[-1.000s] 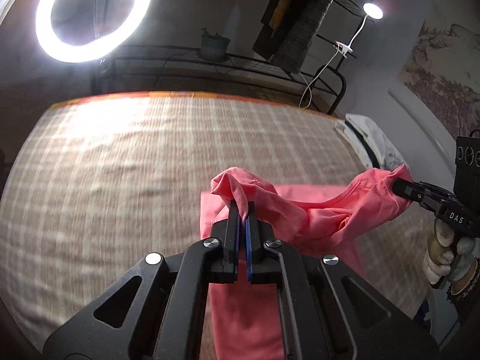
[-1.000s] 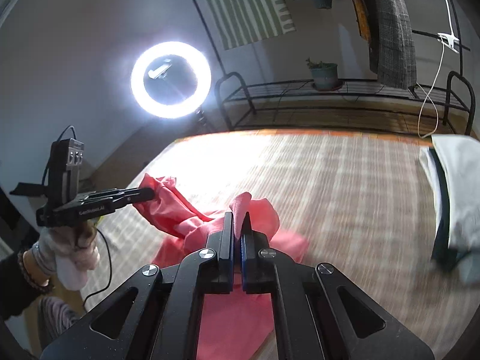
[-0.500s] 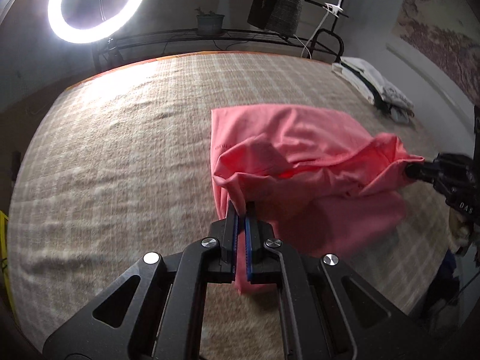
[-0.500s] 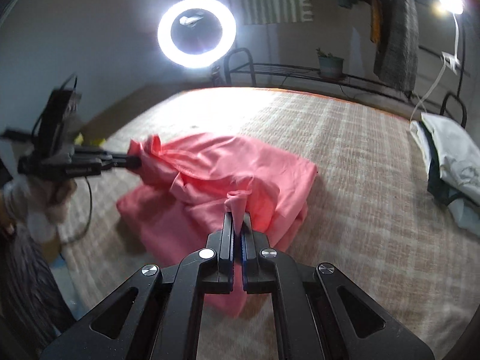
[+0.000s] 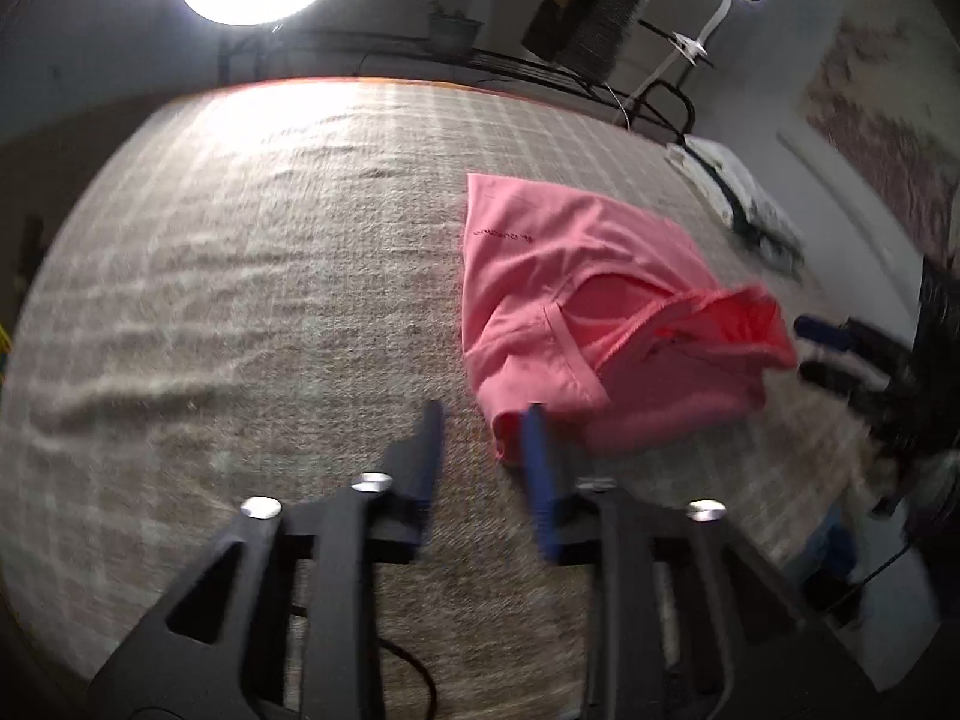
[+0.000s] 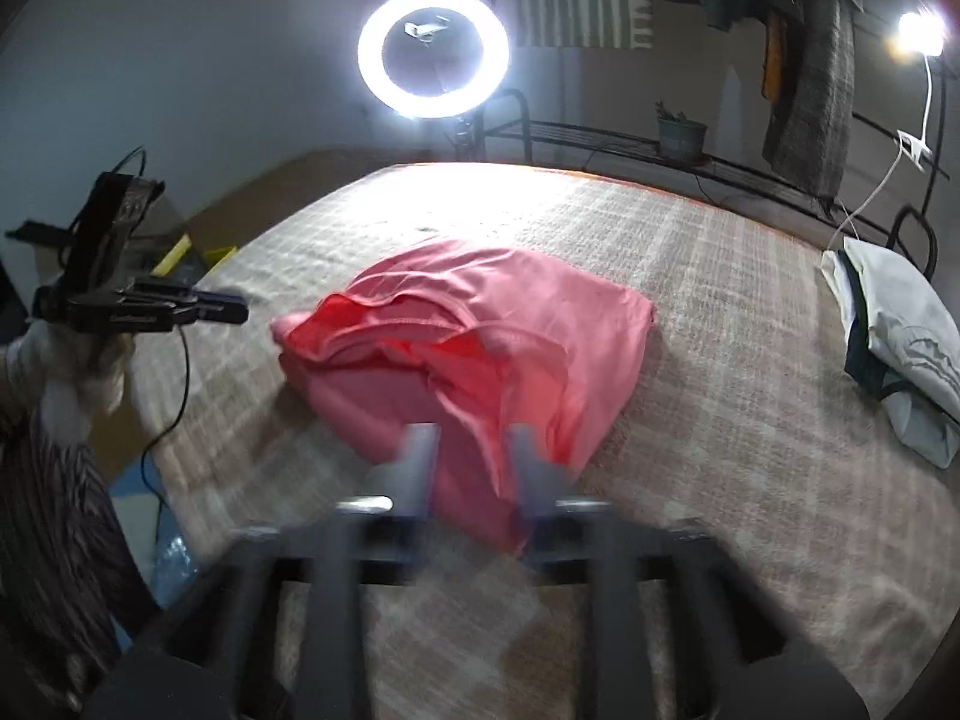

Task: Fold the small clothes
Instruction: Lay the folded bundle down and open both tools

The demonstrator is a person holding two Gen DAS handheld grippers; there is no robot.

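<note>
A pink garment (image 5: pixel 570 300) lies folded over in a loose heap on the checked bed cover (image 5: pixel 240 300), its upper layer still puffed up. My left gripper (image 5: pixel 483 438) is at its near left corner. The jaws are opening, and the corner's tip hangs loose just inside the right finger. In the right wrist view, the pink garment (image 6: pixel 480 330) has its near edge lying between the blurred fingers of my right gripper (image 6: pixel 474 450). Those jaws are also opening and nothing is pinched. Each gripper shows in the other's view: the right gripper (image 5: pixel 807 348) and the left gripper (image 6: pixel 237 309).
A pile of white and dark folded clothes (image 6: pixel 900 348) sits at the bed's right edge. A ring light (image 6: pixel 433 54) and a metal rack (image 6: pixel 660 144) with a potted plant stand behind the bed. A gloved hand (image 6: pixel 66 360) and a cable (image 6: pixel 180 372) are at the left edge.
Both grippers were shut on the garment's corners and carried them over toward the near side. Now both have parted their jaws and let go, and the garment lies doubled on the bed.
</note>
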